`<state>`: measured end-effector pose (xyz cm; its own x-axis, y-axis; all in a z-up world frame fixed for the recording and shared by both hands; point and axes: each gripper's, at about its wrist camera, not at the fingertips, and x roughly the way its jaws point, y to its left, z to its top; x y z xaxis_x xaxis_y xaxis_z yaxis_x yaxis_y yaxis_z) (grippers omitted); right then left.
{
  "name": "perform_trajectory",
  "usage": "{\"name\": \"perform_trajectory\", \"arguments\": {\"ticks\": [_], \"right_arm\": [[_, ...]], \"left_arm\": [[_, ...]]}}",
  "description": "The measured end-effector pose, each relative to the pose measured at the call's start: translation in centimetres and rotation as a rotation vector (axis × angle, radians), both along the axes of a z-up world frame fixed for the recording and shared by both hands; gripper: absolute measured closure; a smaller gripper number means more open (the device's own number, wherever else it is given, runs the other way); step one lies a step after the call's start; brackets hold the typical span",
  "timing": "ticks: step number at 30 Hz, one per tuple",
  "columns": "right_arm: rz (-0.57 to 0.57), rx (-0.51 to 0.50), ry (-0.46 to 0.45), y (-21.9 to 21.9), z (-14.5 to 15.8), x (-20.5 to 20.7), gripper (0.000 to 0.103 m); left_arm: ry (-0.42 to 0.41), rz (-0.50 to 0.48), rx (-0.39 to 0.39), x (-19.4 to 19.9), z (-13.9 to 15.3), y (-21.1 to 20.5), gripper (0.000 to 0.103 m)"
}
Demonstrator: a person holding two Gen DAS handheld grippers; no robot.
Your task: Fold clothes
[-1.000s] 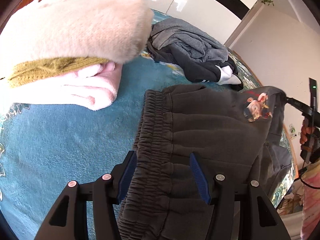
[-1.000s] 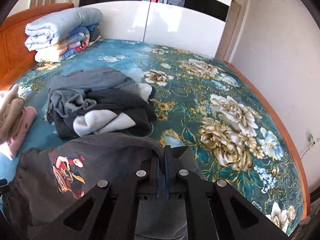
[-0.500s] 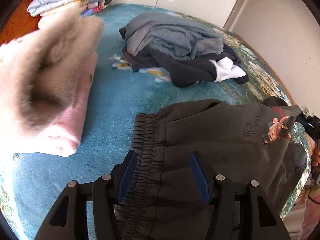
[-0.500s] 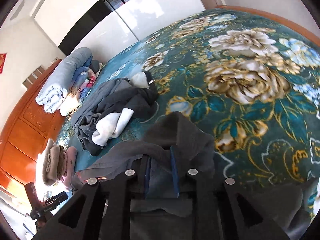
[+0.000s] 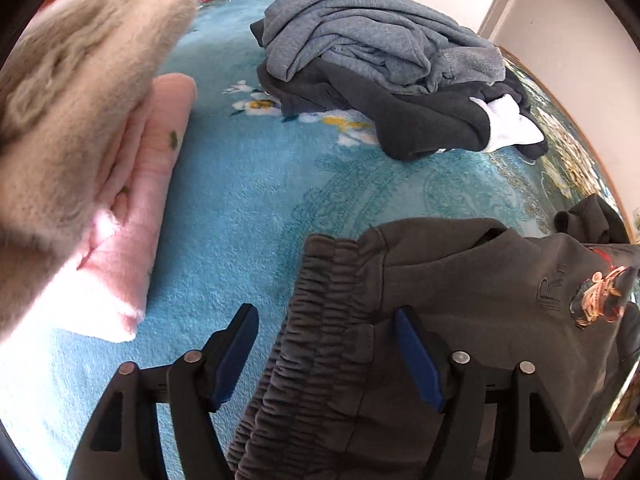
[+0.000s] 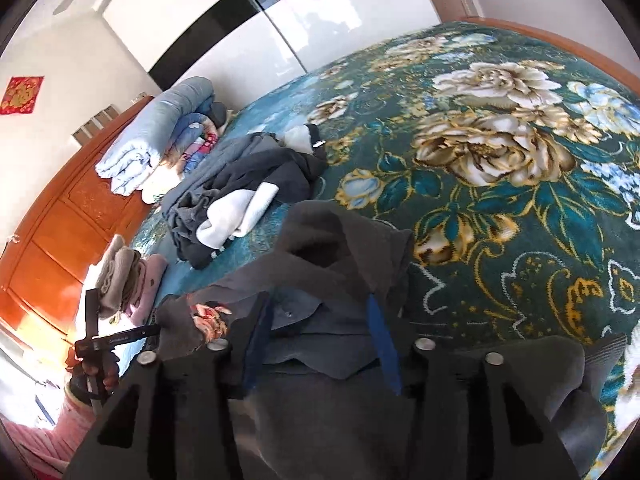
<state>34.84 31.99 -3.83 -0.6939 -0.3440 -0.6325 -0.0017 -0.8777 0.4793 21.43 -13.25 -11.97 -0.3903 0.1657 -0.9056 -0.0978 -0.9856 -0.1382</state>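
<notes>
Dark grey trousers (image 5: pixel 460 280) with a cartoon print (image 5: pixel 600 296) lie across the teal floral blanket (image 5: pixel 248 184). Their gathered waistband sits between the jaws of my left gripper (image 5: pixel 326 344). Those jaws are opening: the left pad stands clear of the cloth, the right pad rests at its edge. In the right wrist view the trousers' other end (image 6: pixel 332 248) lies bunched on the bed. My right gripper (image 6: pixel 320 336) is over it, jaws opening, with cloth between the blue pads but not pinched.
A heap of unfolded grey, black and white clothes (image 5: pixel 380 52) lies further up the bed. A folded beige and pink stack (image 5: pixel 80 120) is close on the left. Rolled quilts (image 6: pixel 160 132) rest against the orange wooden headboard (image 6: pixel 60 232). A hand (image 6: pixel 92 376) grips the left tool.
The right gripper, shut on the trousers a second ago, has opened and let the cloth drop onto the bed. The left jaws have widened around the waistband. Both grippers moved lower.
</notes>
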Motion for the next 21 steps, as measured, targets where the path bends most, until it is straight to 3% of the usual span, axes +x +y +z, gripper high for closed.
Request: {"name": "perform_trajectory", "arguments": {"ticks": [2, 5, 6, 7, 11, 14, 17, 19, 21], "right_arm": [[0.027, 0.021, 0.034, -0.4, 0.9, 1.1, 0.038], [-0.032, 0.041, 0.018, 0.4, 1.1, 2.1, 0.038], [-0.066, 0.044, -0.004, 1.0, 0.8, 2.1, 0.038], [-0.100, 0.046, -0.028, 1.5, 0.4, 2.2, 0.038], [-0.202, -0.028, -0.137, 2.9, -2.5, 1.7, 0.037], [-0.201, -0.058, -0.168, 2.5, -3.9, 0.7, 0.038], [-0.197, -0.052, -0.194, 1.7, -4.6, -0.4, 0.038], [-0.204, -0.029, -0.211, 1.3, -5.0, -1.1, 0.038], [-0.213, -0.026, -0.234, 1.0, -5.8, -2.0, 0.038]], "left_arm": [[0.007, -0.001, -0.011, -0.4, -0.3, 0.2, 0.026], [0.012, -0.012, -0.021, -0.9, -0.7, 0.4, 0.026], [0.011, -0.016, -0.023, -0.9, -0.8, 0.6, 0.029], [0.015, -0.021, -0.032, -0.8, -0.8, 0.9, 0.041], [0.050, -0.032, -0.084, -0.3, -0.5, 1.9, 0.049], [0.099, 0.018, -0.063, 0.3, 0.8, 1.2, 0.058], [0.180, 0.079, -0.111, 0.6, 2.3, 0.6, 0.060], [0.193, 0.103, -0.149, 0.2, 2.7, 0.2, 0.060], [0.170, 0.125, -0.136, -0.5, 2.4, -0.3, 0.060]]}}
